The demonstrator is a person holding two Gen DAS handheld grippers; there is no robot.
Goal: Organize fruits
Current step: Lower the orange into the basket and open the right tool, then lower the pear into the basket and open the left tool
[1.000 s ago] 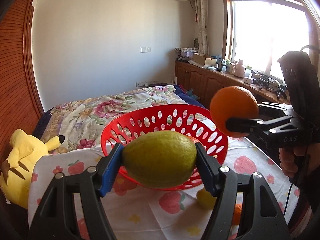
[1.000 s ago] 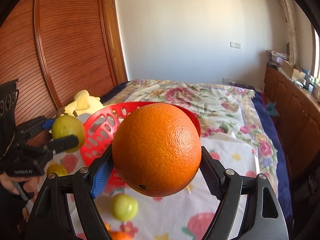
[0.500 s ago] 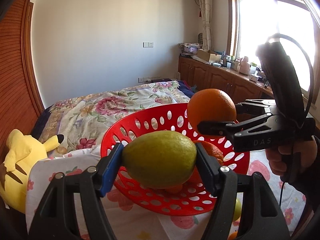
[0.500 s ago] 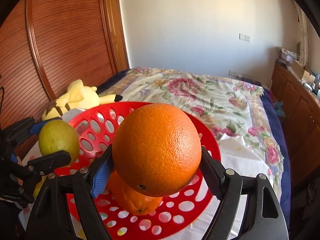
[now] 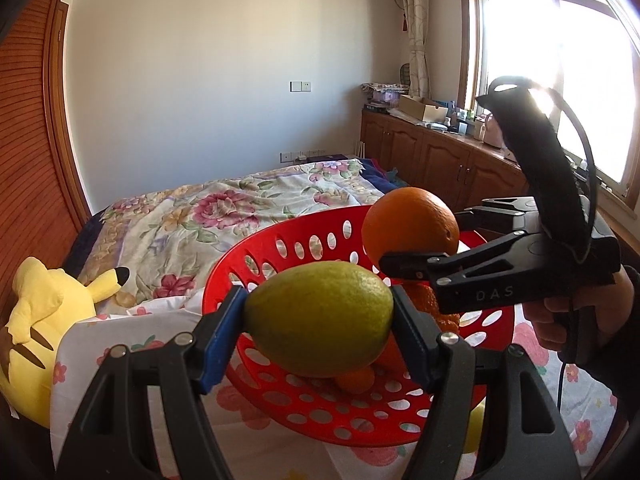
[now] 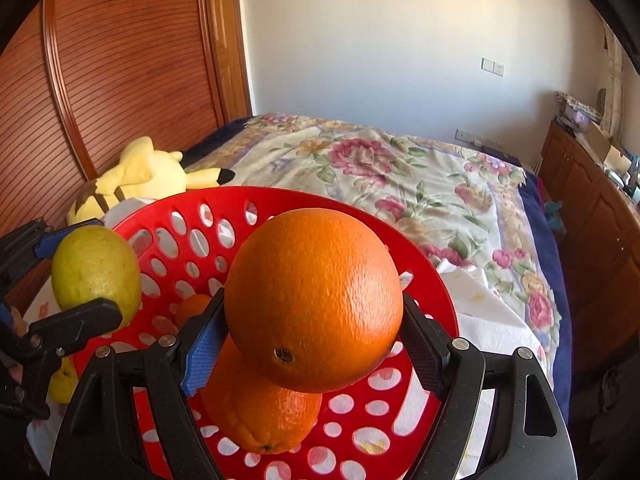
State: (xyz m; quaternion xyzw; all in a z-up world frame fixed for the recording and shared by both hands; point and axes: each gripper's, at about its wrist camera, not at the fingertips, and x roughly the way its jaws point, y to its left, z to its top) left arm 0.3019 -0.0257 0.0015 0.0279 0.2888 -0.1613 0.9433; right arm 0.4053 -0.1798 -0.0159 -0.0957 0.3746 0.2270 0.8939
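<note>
Two pairs of tongs each carry a fruit above the red basket. At far left a yellow plush toy lies beside the floral bed cover. Next, the left tongs clamp a green lemon over the basket's near-left side. To the right, the right tongs grip a large orange over the basket's middle, directly above another orange lying inside. A hand holds the right tongs' handle.

Two close wrist views, angled down, sharing red basket
</note>
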